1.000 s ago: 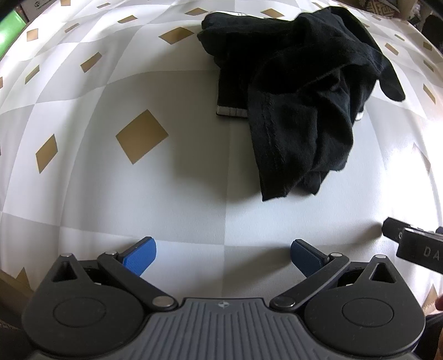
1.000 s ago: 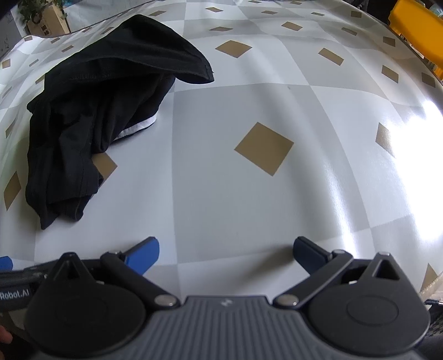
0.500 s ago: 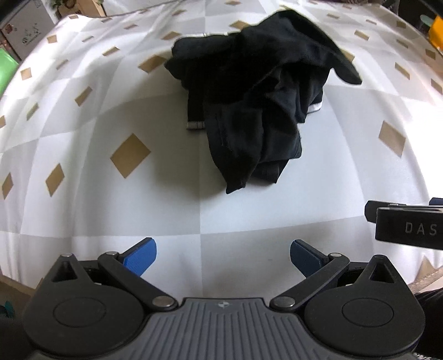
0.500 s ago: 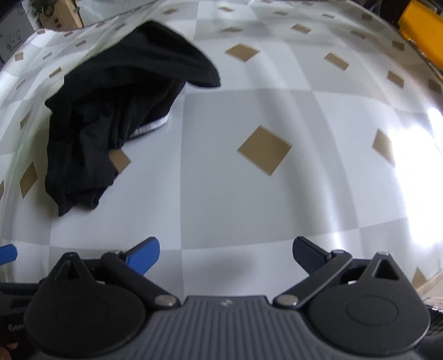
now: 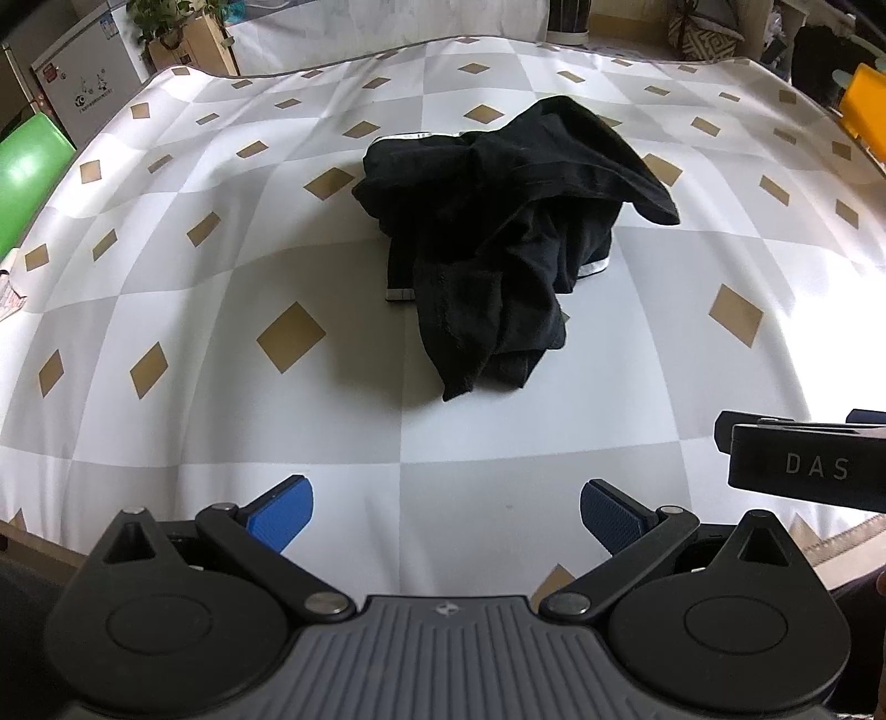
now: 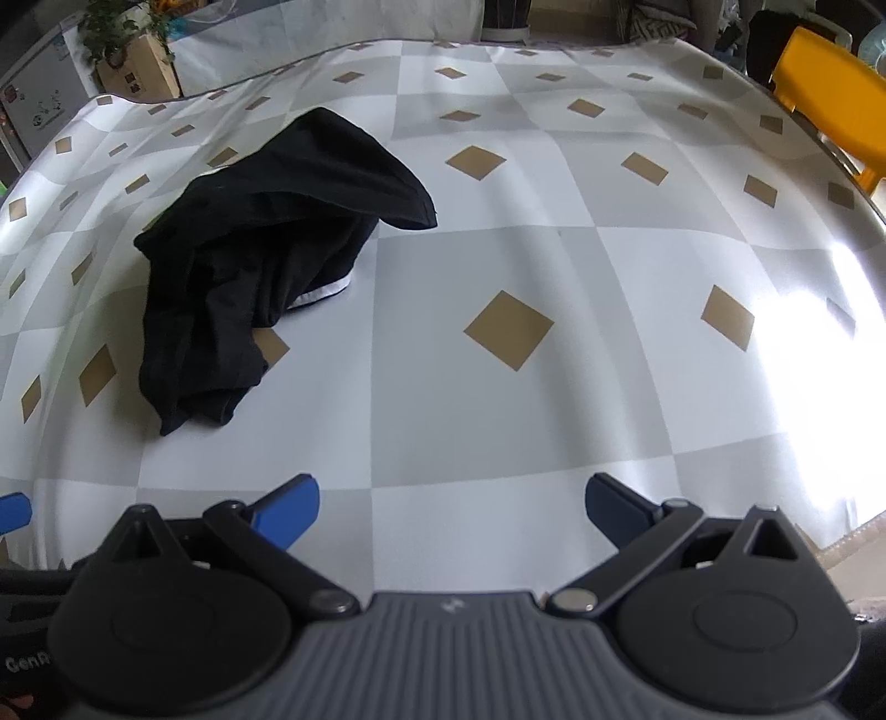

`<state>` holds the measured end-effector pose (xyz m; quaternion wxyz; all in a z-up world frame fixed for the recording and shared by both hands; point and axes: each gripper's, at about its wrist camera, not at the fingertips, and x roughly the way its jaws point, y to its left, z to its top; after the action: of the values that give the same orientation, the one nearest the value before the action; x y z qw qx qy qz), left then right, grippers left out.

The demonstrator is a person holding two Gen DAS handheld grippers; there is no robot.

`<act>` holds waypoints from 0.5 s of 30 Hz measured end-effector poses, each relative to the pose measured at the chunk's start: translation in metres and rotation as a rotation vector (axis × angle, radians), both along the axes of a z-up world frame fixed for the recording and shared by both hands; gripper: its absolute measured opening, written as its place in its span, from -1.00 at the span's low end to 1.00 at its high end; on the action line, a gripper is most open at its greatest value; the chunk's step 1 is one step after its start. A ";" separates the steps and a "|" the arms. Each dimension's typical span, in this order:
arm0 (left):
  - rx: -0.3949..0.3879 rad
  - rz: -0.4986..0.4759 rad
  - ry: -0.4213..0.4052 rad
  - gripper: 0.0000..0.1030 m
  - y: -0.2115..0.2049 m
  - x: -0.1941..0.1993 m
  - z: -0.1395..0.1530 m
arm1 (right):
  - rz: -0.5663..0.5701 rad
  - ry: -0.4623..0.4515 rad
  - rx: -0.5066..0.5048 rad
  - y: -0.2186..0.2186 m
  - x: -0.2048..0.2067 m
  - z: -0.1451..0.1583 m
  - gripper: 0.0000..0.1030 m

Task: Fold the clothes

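Note:
A crumpled black garment [image 5: 509, 238] with thin white trim lies in a heap in the middle of the table; the right wrist view shows the same garment [image 6: 260, 260] at upper left. My left gripper [image 5: 446, 509] hangs open near the table's front edge, well short of the cloth, with nothing between its blue pads. My right gripper [image 6: 451, 507] is open too, empty, over bare tablecloth to the right of the heap. The right gripper's black body [image 5: 803, 459] shows at the right edge of the left wrist view.
The table wears a white and grey checked cloth [image 5: 221, 288] with tan diamonds. A green object [image 5: 27, 166] stands off the left side, a yellow chair [image 6: 830, 88] off the far right. Boxes and a potted plant [image 5: 166, 27] sit behind the table. Strong glare lies on the cloth [image 6: 819, 360] at right.
Both grippers have drawn back and up from the garment, so it looks smaller and farther away and more of the table shows. Both stayed open. The garment has not moved.

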<state>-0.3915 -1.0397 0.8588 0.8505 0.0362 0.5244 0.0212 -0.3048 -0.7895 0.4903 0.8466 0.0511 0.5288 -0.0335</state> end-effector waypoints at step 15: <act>-0.012 0.011 0.007 1.00 0.106 -0.106 -0.156 | 0.029 0.001 -0.079 0.006 -0.016 0.010 0.99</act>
<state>-0.4972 -0.9338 0.7026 0.8487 0.0283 0.5276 0.0228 -0.3210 -0.7838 0.5004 0.8481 0.0099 0.5280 -0.0424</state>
